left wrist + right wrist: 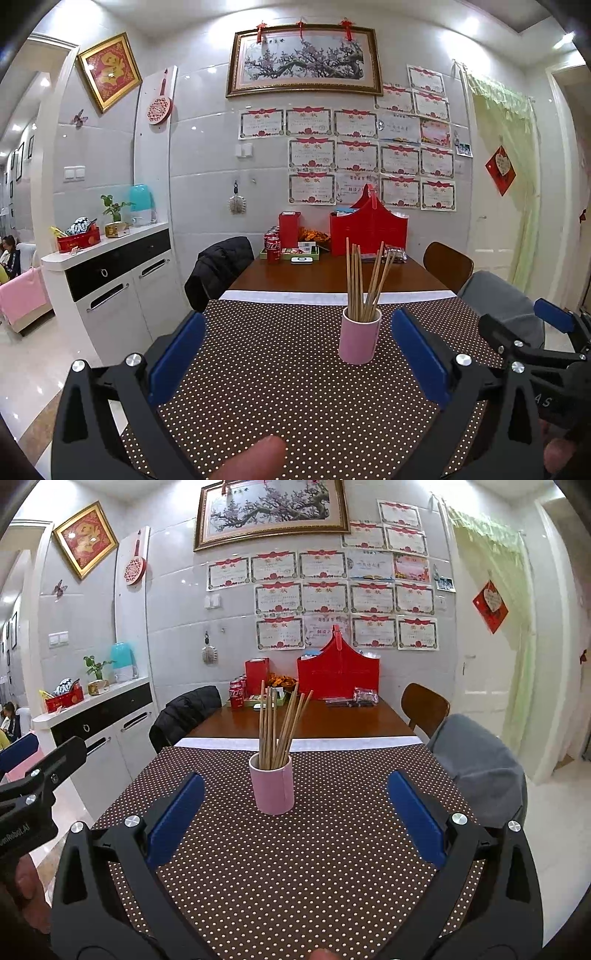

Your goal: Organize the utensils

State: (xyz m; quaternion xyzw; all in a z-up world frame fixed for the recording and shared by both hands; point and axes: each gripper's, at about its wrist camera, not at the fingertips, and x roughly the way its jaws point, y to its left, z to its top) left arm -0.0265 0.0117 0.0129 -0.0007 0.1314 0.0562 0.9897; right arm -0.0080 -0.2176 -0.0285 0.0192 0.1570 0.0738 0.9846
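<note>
I had both grippers raised above the near end of the table (332,273), over the brown polka-dot cloth (295,369). The left gripper (297,354) had its blue pads spread wide with nothing between them, and the right gripper (295,814) was just as wide open and just as empty. From the left wrist camera I could see part of the right gripper at the right edge of the frame; from the right wrist camera the left gripper showed at the left edge.

The pink cup (359,336) stood upright on the dotted cloth, a little beyond the fingertips of both grippers and touching neither. In the left view it sat right of centre, nearer the right-hand pad; in the right view it sat slightly left of centre (272,784). A bundle of wooden chopsticks (364,284) stood in the cup, some upright on the left and several fanned out leaning to the right.

Farther down the table, against the tiled wall, were a red basket (369,229), a red box (289,229) and some red drink cans (272,243). A dark jacket (218,269) hung over the chair on the left, and a grey garment (480,768) covered the chair on the right. A white cabinet (110,288) stood along the left wall.
</note>
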